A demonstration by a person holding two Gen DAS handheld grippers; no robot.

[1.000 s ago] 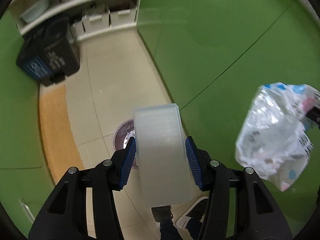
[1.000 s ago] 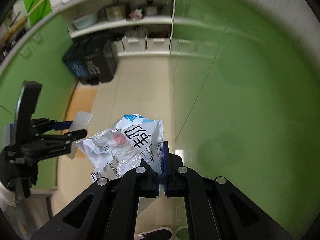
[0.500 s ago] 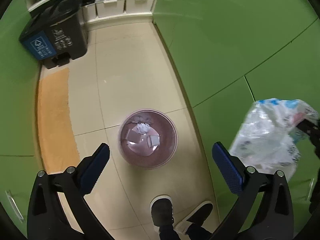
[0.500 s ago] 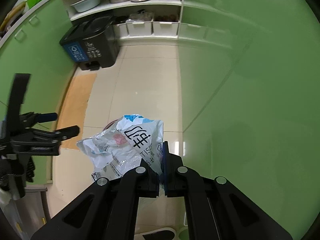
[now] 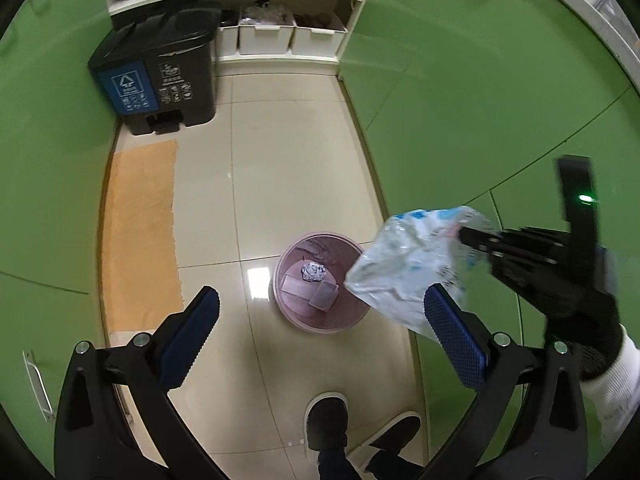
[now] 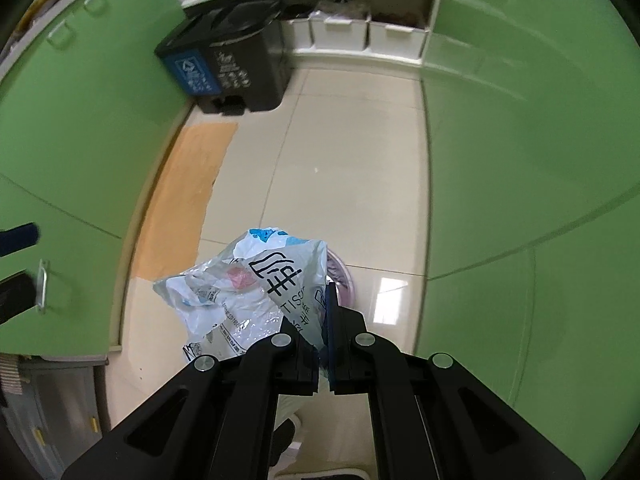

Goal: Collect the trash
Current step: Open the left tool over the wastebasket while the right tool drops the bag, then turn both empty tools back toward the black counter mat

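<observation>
A round pink bin (image 5: 320,237) stands on the tiled floor below my left gripper (image 5: 320,308). The left gripper is open wide with nothing between its blue pads (image 5: 192,332). In the bin lie a crumpled foil ball (image 5: 313,272) and a translucent plastic box (image 5: 298,287). My right gripper (image 6: 326,314) is shut on a crumpled white and blue plastic wrapper (image 6: 256,292). The wrapper (image 5: 404,268) hangs over the bin's right edge. In the right wrist view the wrapper hides most of the bin (image 6: 345,276).
A black two-part pedal bin (image 5: 160,80) stands at the far end beside white storage boxes (image 5: 276,36) on a low shelf. An orange mat (image 5: 140,232) lies along the left cabinets. Green cabinet fronts (image 5: 480,100) line both sides. A person's shoes (image 5: 326,420) are near the bin.
My left gripper opened and let go of the translucent box, which now lies in the pink bin. My right gripper sank with the wrapper and came closer to the bin.
</observation>
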